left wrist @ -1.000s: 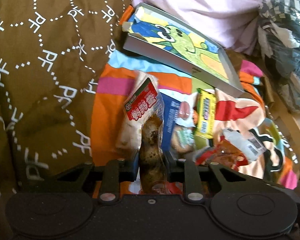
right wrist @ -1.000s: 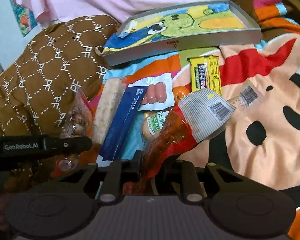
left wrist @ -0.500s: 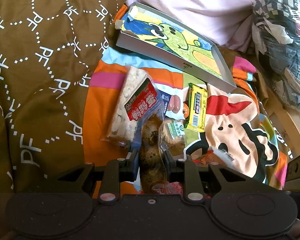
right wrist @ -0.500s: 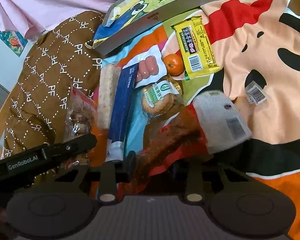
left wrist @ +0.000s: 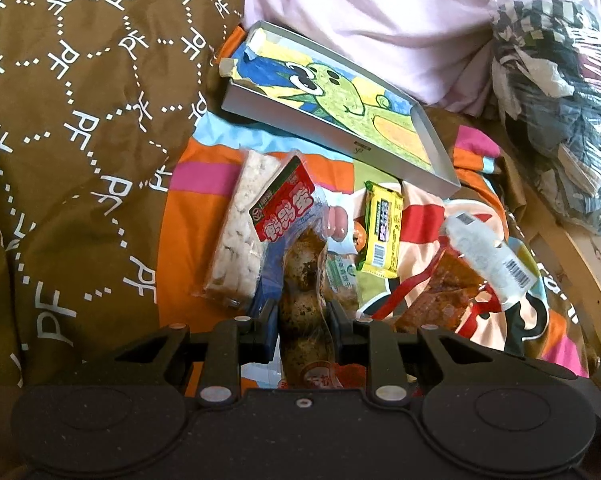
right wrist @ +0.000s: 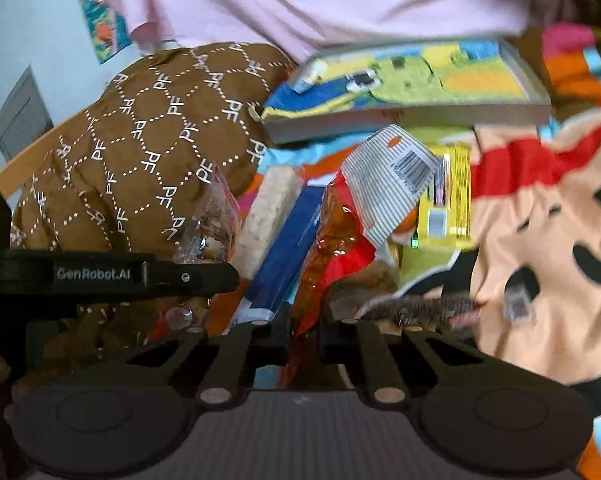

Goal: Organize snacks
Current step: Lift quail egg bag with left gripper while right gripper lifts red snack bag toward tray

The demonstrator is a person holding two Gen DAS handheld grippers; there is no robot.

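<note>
My left gripper (left wrist: 303, 322) is shut on a clear packet of brown quail eggs with a red label (left wrist: 296, 240), held above the snacks. My right gripper (right wrist: 304, 330) is shut on an orange-red spicy snack packet with a white barcoded end (right wrist: 352, 216); that packet also shows in the left wrist view (left wrist: 456, 280). On the colourful cartoon blanket (left wrist: 420, 216) lie a white rice-cake pack (left wrist: 242, 224), a blue pack (right wrist: 288, 248), a yellow bar (left wrist: 381, 232), a small orange (left wrist: 359, 236) and a round biscuit pack (left wrist: 342, 278). A grey box lid with a cartoon drawing (left wrist: 340, 92) lies behind them.
A brown quilt with white letters (left wrist: 80, 120) rises at the left. Pink bedding (left wrist: 380, 12) lies behind the box lid. A bag of dark clothes (left wrist: 560, 92) and a wooden bed edge (left wrist: 572, 248) are at the right. The left gripper's body (right wrist: 100, 274) crosses the right wrist view.
My right gripper has lifted and tilted its orange-red packet up off the blanket; its view is blurred. My left gripper has moved slightly, still holding the quail egg packet.
</note>
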